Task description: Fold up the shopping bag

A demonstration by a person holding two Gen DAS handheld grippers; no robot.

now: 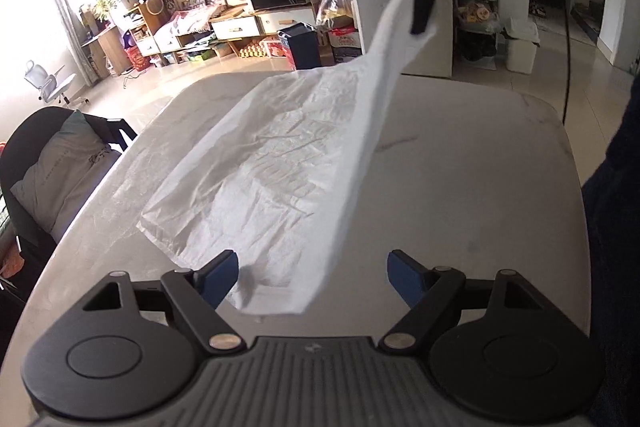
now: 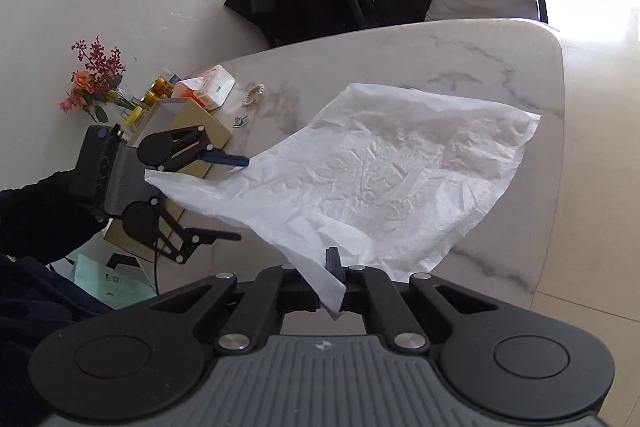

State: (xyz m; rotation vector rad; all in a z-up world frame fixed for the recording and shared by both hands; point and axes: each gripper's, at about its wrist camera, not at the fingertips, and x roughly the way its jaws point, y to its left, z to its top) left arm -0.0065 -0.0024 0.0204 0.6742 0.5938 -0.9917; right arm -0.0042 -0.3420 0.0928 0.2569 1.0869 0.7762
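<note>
Over table (image 1: 460,195): right gripper (image 2: 334,267) fingers pinch shopping bag (image 1: 288,167) corner; left gripper (image 1: 312,277) fingers wide, empty.

Both wrist views face the table (image 1: 460,187) closely.

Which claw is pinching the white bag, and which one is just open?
The right claw is pinching it: its fingers are shut on a corner of the white bag, lifting it. The left claw is spread wide open at another corner, gripping nothing.

Crinkled thin white plastic bag (image 2: 384,179); glossy marble-look table (image 2: 460,67).
</note>
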